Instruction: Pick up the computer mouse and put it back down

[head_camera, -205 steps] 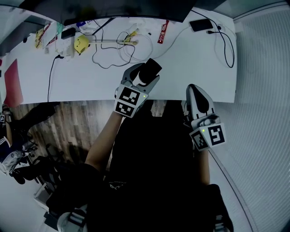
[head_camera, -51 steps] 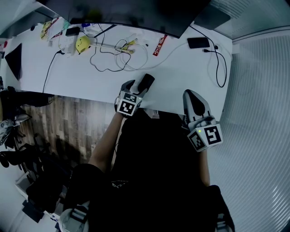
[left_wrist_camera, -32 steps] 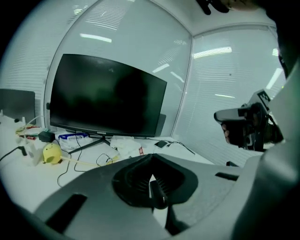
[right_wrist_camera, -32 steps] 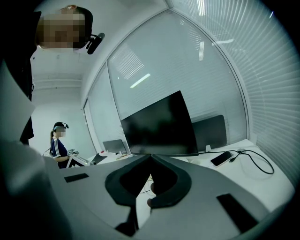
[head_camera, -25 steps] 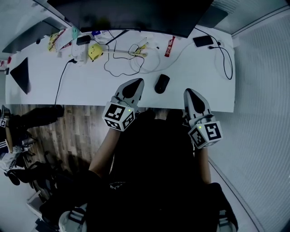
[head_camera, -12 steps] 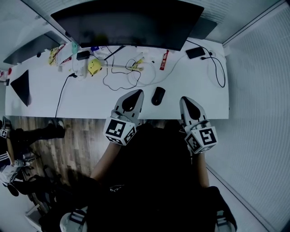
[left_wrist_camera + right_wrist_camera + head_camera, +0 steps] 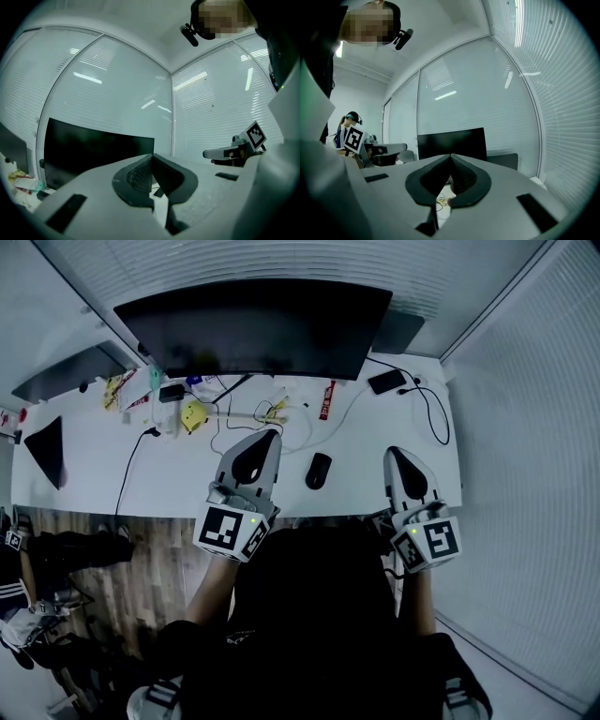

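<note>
Room: pale walls of slatted blinds [image 7: 530, 418] close in a white table [image 7: 89, 460], with a dark monitor [image 7: 251, 329] standing along its far edge.
Table clutter: loose cables [image 7: 286, 423] curl in front of the monitor beside a small yellow object [image 7: 194, 414]. What looks like a phone [image 7: 386, 382] lies on a cord at the far right corner.
Mouse: the black computer mouse [image 7: 319, 471] lies flat on the table near its front edge. It sits between your two tools and neither one touches it.
Left tool: your left tool [image 7: 269, 434] hangs over the table just left of the mouse and points toward the monitor. In the left gripper view its jaws meet at the tips, with nothing between them.
Right tool: your right tool [image 7: 394, 452] sits well to the right of the mouse, near the table's front right part. In the right gripper view its jaws are closed tip to tip and empty.
Hold: neither tool has hold of anything.
</note>
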Available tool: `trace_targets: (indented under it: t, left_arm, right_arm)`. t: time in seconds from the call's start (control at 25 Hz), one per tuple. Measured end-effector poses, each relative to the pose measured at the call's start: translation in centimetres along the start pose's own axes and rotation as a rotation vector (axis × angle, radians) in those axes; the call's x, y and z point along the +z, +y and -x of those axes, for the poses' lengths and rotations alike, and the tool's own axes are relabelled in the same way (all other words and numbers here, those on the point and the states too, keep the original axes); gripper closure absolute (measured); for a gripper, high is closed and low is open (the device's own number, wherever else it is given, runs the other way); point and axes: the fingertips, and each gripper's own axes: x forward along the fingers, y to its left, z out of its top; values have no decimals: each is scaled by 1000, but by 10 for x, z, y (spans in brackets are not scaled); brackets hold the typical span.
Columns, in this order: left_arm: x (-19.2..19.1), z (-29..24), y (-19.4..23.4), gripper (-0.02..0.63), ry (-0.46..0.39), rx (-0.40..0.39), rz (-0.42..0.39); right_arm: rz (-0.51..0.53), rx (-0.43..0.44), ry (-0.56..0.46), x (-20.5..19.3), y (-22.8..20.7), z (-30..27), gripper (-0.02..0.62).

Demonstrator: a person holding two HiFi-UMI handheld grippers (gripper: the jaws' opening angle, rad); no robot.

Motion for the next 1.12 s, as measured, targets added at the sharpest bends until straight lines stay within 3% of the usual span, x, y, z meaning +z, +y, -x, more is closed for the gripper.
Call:
trace_targets:
  t: [0.2, 0.56, 1.12]
  left_arm:
    - [21, -1, 2, 600, -33, 9, -12]
    - [32, -4, -9, 600, -44, -28, -12]
    - [14, -3, -16, 600, -20, -46, 3]
  right_arm:
    - [3, 14, -79, 28, 2, 8, 597]
    - [-18, -59, -123, 49, -13, 21, 597]
    - [-5, -68, -121, 38, -12, 24, 597]
